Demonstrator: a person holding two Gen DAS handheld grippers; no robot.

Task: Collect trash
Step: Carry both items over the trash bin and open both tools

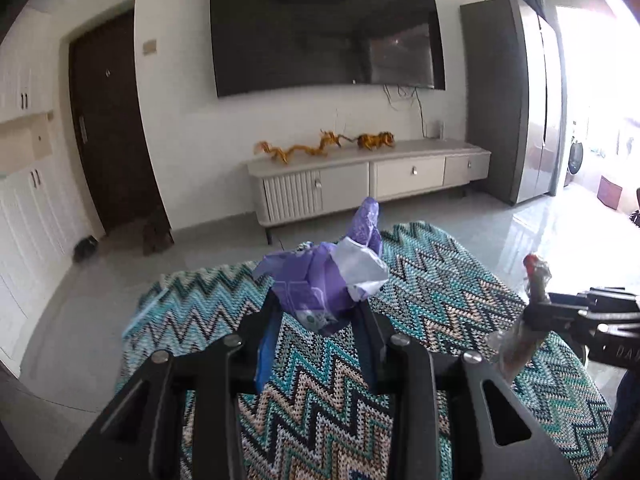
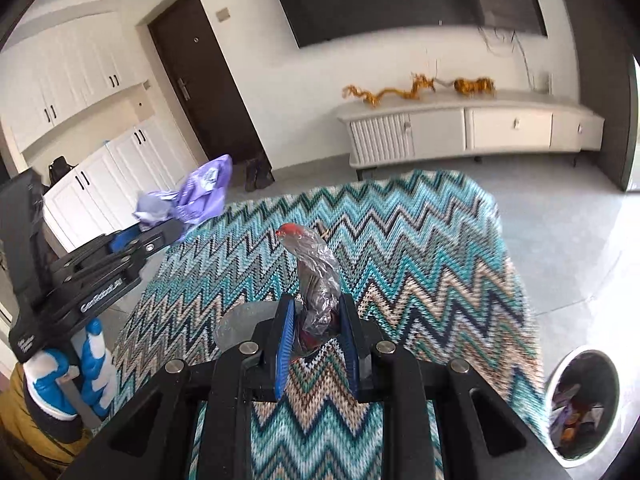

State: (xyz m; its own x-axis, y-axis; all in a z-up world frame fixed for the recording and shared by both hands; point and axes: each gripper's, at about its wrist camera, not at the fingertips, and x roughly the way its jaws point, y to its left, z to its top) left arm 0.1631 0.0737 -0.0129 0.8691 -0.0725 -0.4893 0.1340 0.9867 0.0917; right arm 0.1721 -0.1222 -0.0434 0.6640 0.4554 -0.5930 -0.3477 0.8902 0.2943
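Note:
My left gripper point(image 1: 320, 316) is shut on a crumpled purple and white wrapper point(image 1: 320, 280), held up above the zigzag cloth point(image 1: 320, 408). That wrapper point(image 2: 192, 196) and the left gripper point(image 2: 160, 232) also show at the left of the right wrist view. My right gripper point(image 2: 318, 320) is shut on a clear crinkled plastic wrapper with a red tip point(image 2: 316, 276), which sticks up between the blue pads. The same wrapper point(image 1: 528, 312) and right gripper point(image 1: 538, 312) appear at the right edge of the left wrist view.
The teal zigzag cloth point(image 2: 400, 248) covers a table. A round bin point(image 2: 580, 400) with several wrappers inside stands on the floor at lower right. A person's blue and white gloved hand point(image 2: 64, 380) holds the left gripper. A TV cabinet point(image 1: 368, 176) and dark door point(image 1: 108, 120) are across the room.

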